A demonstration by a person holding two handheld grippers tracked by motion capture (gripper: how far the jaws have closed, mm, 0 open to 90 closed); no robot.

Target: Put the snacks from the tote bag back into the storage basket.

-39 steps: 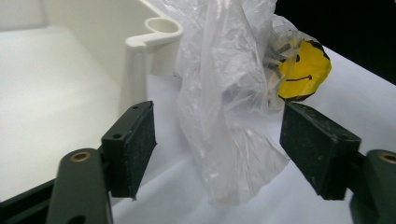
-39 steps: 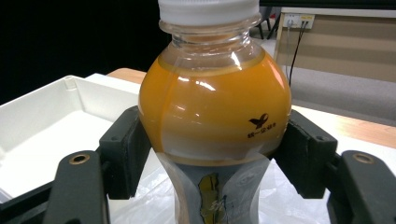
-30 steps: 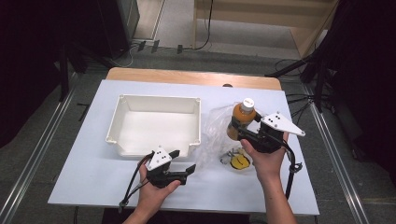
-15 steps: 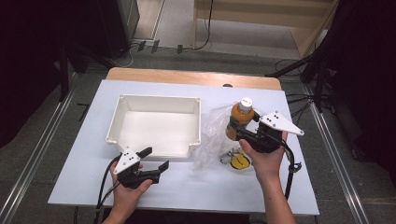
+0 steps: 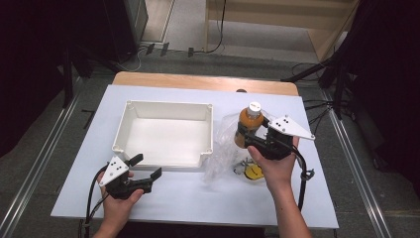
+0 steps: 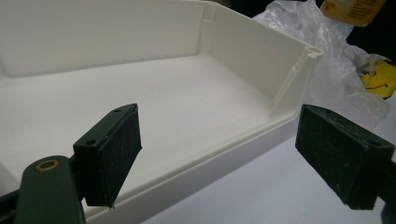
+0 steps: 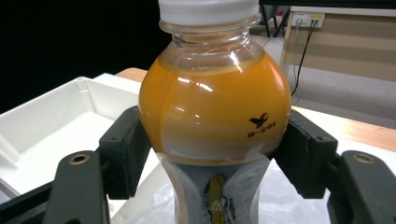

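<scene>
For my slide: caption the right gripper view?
Right gripper clamps an orange juice bottle beside a white bin.

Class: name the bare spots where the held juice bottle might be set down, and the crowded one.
Free: the white bin's floor; the table strip behind it. Crowded: right of the bin, where the right gripper clamps the bottle over a crumpled plastic bag and a yellow item.

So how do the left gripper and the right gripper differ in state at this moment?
The left gripper is open with nothing between its jaws; the right gripper is shut on the orange juice bottle. The left gripper sits low beside the white tray, at its near edge; the right gripper holds the bottle upright over the clear plastic bag. Both are hand-held with black jaws.
</scene>
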